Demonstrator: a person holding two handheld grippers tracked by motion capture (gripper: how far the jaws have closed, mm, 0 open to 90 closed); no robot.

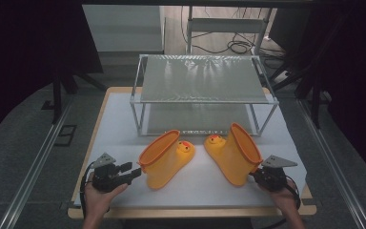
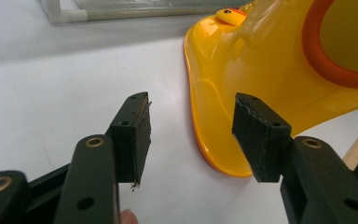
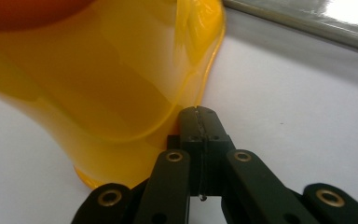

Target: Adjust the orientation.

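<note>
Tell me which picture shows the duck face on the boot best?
The high view: both boots' duck faces, left boot and right boot, show whole on the toes. The left gripper view catches just a sliver of one face at the top edge; the right gripper view gives plain yellow side.

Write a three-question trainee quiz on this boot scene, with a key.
1. True or false: the left tongs are clamped on the left boot.
2. What stands behind the two boots? A) a two-tier shelf B) a bucket C) a box
3. How do the right tongs stand?

Key:
1. False; they are open, beside the boot's heel.
2. A, the shelf.
3. Shut, pads together, tip at the right boot sole edge.
</note>
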